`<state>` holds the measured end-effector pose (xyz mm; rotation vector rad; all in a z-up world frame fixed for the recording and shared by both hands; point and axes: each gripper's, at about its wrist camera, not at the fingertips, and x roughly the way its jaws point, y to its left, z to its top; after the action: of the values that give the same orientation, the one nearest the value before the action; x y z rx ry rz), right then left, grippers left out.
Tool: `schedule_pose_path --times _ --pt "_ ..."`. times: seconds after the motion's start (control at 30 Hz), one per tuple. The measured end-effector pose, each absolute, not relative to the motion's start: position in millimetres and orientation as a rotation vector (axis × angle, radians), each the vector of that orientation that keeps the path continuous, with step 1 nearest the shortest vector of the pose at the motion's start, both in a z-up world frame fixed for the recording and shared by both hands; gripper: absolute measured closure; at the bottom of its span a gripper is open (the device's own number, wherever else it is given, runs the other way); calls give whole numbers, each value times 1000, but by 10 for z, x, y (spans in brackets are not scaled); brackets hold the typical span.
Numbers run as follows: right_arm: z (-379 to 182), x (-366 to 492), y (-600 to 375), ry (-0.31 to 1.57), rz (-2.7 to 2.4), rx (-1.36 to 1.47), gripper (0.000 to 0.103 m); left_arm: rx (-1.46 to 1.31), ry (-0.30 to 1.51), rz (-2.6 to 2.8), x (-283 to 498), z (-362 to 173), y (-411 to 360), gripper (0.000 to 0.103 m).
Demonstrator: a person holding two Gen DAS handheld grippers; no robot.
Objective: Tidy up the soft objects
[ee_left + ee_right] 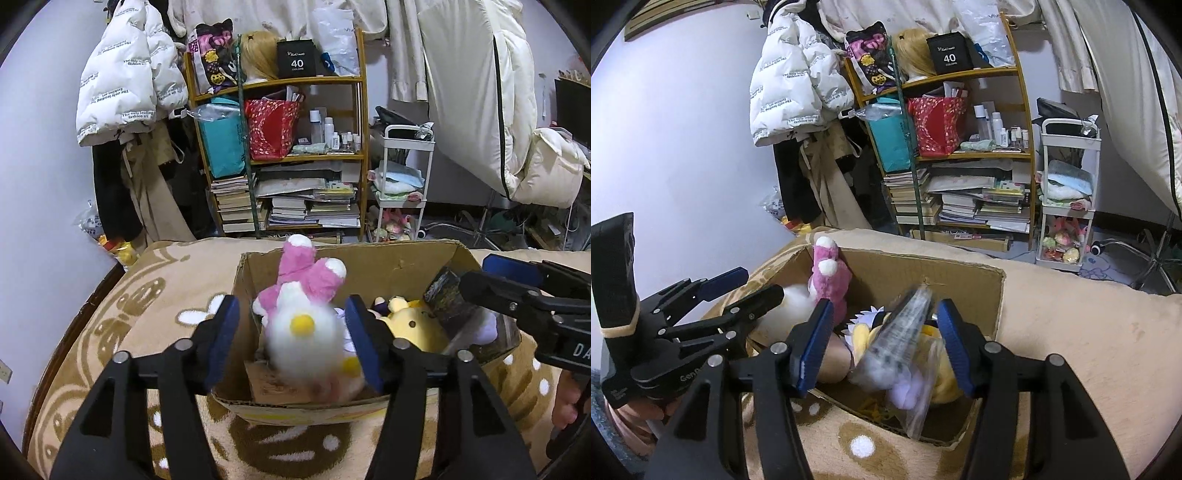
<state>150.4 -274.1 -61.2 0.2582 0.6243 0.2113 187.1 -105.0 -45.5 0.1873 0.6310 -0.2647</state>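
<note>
Soft objects are gathered in an open cardboard box (pixel 373 266) that rests on a bed covered by a tan blanket (pixel 122 332) with brown and white patterns. Behind the bed stands a wooden shelf (pixel 364 122) crowded with books, bags and bottles, with a white puffer jacket (pixel 122 81) hanging to its left and a small white cart (pixel 406 173) to its right. Largest of the toys is the pink and white plush (pixel 306 314), blurred in the left wrist view, standing against the box's left wall with its pink white-tipped ears pointing up above the rim. The left claw (pixel 291 343) is spread wide on either side of it, its blue pads just beside the white body; whether they touch cannot be told. Deeper in the box lies a yellow plush (pixel 410 317), beside something dark purple that is mostly hidden. The right claw (pixel 882 343) is likewise wide open over the box, and between its pads sits a clear plastic bag (pixel 905 347), also blurred, holding a pale lilac and white soft toy (pixel 905 391); the bag leans over the near edge of the box, and contact with the pads is not clear.
</note>
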Motion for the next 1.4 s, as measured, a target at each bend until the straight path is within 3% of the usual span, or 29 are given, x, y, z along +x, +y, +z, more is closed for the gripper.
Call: schedule_pose_path --times 0.07,0.2,0.33,0.5,1.4 --pt "-610 1491 -2757 617 202 267 29 181 638 -259 1870 -468 -1032 28" --pt "-598 1452 -2799 609 186 285 15 173 654 -252 1844 -480 -980 20" --pt "-563 1388 -2838 595 173 299 11 197 635 -202 1746 -451 -954 6" --pt "-486 1271 -2878 571 149 311 0 233 610 -194 1572 -350 -927 4" --pt "95 146 -2849 421 17 252 0 175 503 -153 390 341 -452 1"
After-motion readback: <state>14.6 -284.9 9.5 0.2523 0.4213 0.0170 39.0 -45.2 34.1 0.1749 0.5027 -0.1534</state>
